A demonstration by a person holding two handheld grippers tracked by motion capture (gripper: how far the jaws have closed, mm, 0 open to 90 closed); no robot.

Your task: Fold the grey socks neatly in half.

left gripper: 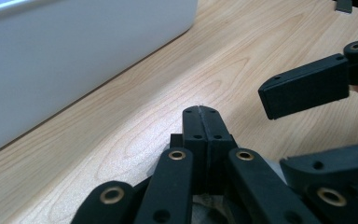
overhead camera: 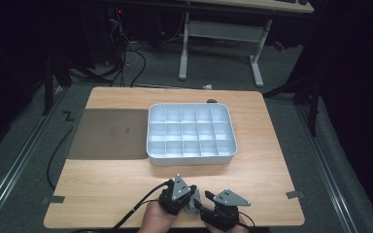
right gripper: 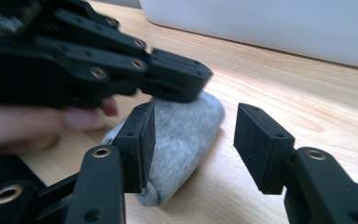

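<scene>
A rolled grey cloth point(right gripper: 186, 135) lies on the wooden table point(overhead camera: 126, 184) near its front edge, visible as a small grey patch point(overhead camera: 193, 205) between the two hands. My right gripper point(right gripper: 193, 135) is open and straddles the roll: one pad sits right beside it, the other stands clear. My left gripper point(left gripper: 200, 112) is shut with nothing between its jaws. Seen from the right gripper view, the left gripper point(right gripper: 182, 79) hovers just over the roll's far end. From above, the left gripper point(overhead camera: 193, 196) and right gripper point(overhead camera: 202, 207) sit close together.
A white tray point(overhead camera: 192, 159) with several empty compartments stands mid-table, just beyond the grippers; its wall point(left gripper: 74, 60) is near. A dark mat point(overhead camera: 109, 133) lies left of it. Tape marks point(overhead camera: 295, 194) sit at the front corners. A desk frame point(overhead camera: 221, 34) stands behind.
</scene>
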